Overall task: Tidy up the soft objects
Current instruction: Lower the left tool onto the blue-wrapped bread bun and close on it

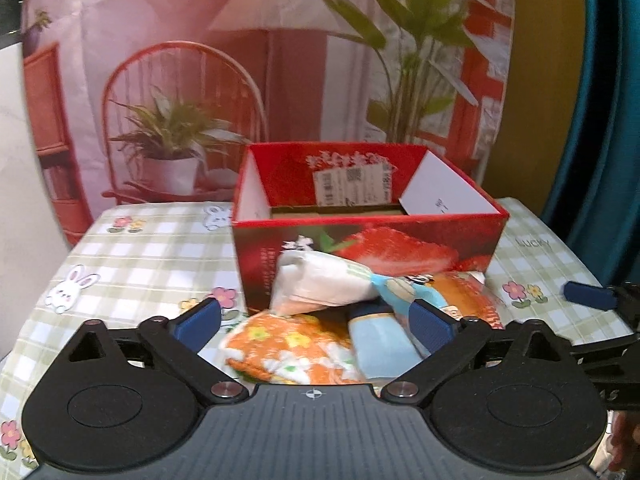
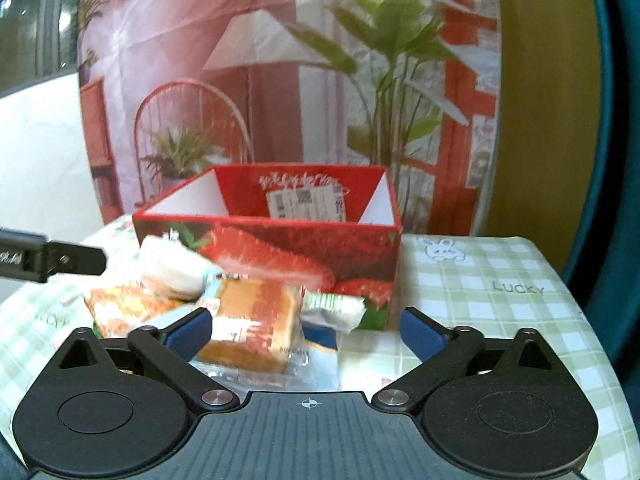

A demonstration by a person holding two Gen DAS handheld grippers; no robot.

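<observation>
A pile of soft items lies on the table in front of a red strawberry-print box (image 1: 368, 240) (image 2: 280, 248). In the left wrist view my left gripper (image 1: 316, 322) stands open over an orange flowered cloth (image 1: 288, 344), a white packet (image 1: 320, 286) and a light blue piece (image 1: 378, 340); its pads touch nothing. In the right wrist view my right gripper (image 2: 306, 330) is open around a wrapped orange cake (image 2: 256, 320), without pressing on it. A green-striped white packet (image 2: 334, 308) lies beside the cake. The right gripper's blue fingertip (image 1: 590, 295) shows at the left view's right edge.
The table wears a green checked cloth (image 1: 140, 264) (image 2: 500, 308) with rabbits and flowers. A printed backdrop of a chair, lamp and plants hangs behind. The box is open-topped, with a label on its inner back wall. The left gripper's arm (image 2: 52, 260) reaches in at the left.
</observation>
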